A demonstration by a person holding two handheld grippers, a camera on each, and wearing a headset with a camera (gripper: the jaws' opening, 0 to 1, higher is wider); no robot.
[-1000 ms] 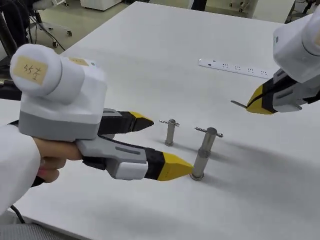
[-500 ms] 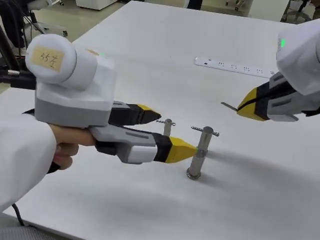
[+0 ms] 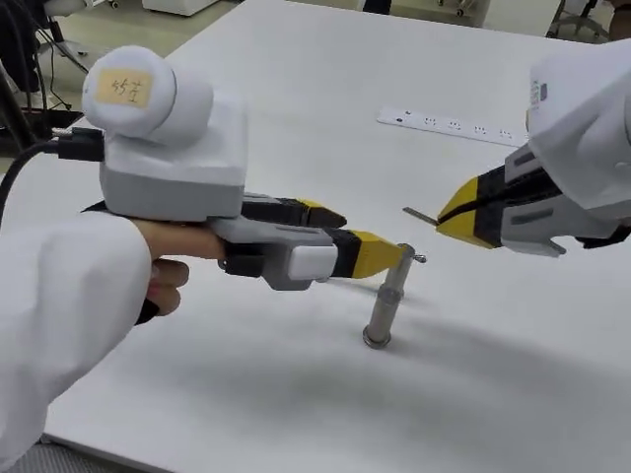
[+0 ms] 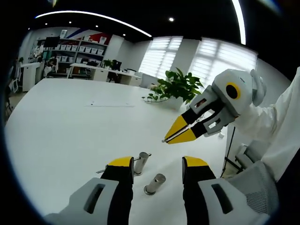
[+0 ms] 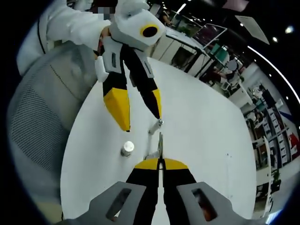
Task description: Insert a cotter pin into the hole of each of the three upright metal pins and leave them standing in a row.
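Note:
My left gripper (image 3: 363, 236) is open, its yellow tips level with the top of the near upright metal pin (image 3: 383, 302), which carries a cotter pin (image 3: 415, 257) through its head. Whether the near tip touches it I cannot tell. In the left gripper view both metal pins (image 4: 140, 162) (image 4: 154, 183) stand between the open jaws of the left gripper (image 4: 157, 165). My right gripper (image 3: 446, 219) hovers to the right, shut on a thin cotter pin (image 3: 419, 213) that points at the pins. In the right gripper view that cotter pin (image 5: 160, 143) sticks out of the right gripper (image 5: 160, 161) towards the pins (image 5: 126, 149) (image 5: 154, 131).
A white power strip (image 3: 452, 128) lies on the far side of the white table (image 3: 246, 394). A grey mesh chair (image 5: 37, 117) stands at the table's edge. The person's white sleeve (image 3: 49, 325) covers the near left corner.
My left gripper has moved right and forward, now covering the farther metal pin in the head view. My right gripper with its cotter pin has come in leftward, closer to the pins.

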